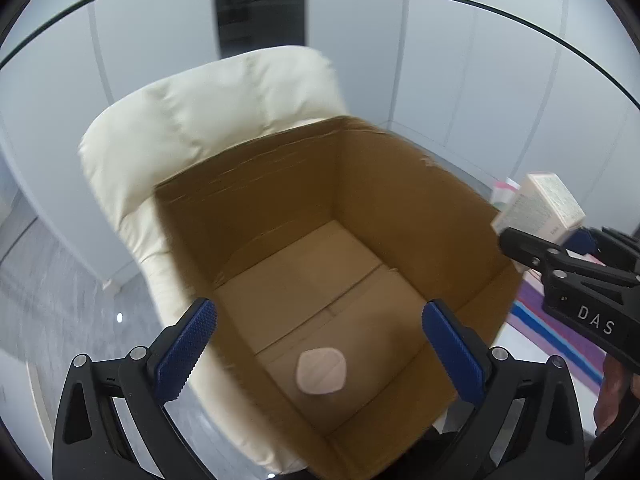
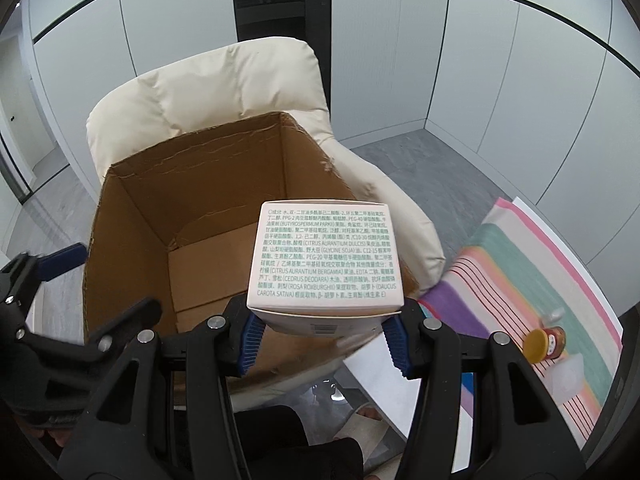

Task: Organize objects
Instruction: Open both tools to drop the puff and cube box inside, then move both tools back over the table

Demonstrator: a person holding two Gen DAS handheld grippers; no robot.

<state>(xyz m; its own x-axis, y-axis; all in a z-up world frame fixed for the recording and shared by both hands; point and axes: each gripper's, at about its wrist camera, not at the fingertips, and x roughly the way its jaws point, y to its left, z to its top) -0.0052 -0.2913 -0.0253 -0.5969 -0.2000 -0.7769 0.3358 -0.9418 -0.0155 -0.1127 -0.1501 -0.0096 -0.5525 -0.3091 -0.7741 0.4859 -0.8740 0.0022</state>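
Left wrist view: left gripper (image 1: 320, 356), black frame, blue ribbed pads, jaws spread wide and holding nothing, poised above an open cardboard box (image 1: 404, 184). Box sits on a cream padded chair (image 1: 208, 108); brown inner walls, taped flaps for a floor. One item on the box floor: a pale pink rounded pad (image 1: 321, 371), lying flat near the closest wall. Right gripper (image 1: 568, 258) enters from the right edge of this view, beyond the box's right wall, carrying a white carton (image 1: 538, 208) with fine print on its faces. Right wrist view: right gripper (image 2: 325, 334), same make, jaws closed on the carton (image 2: 324, 256), blue pads pressed to its two lower side faces. Carton stands upright in the grip, its printed face covered in small green and grey text, held over the box's near right corner (image 2: 132, 216) and above its rim. Left gripper (image 2: 60, 276) shows at the left edge, beside the box's left wall. Striped cloth (image 2: 516, 256), pink, purple, green, lies to the right of the chair (image 2: 224, 88). On the cloth: a small jar (image 2: 545, 345) with a yellow lid, lying on its side. Grey floor and pale wall panels behind.
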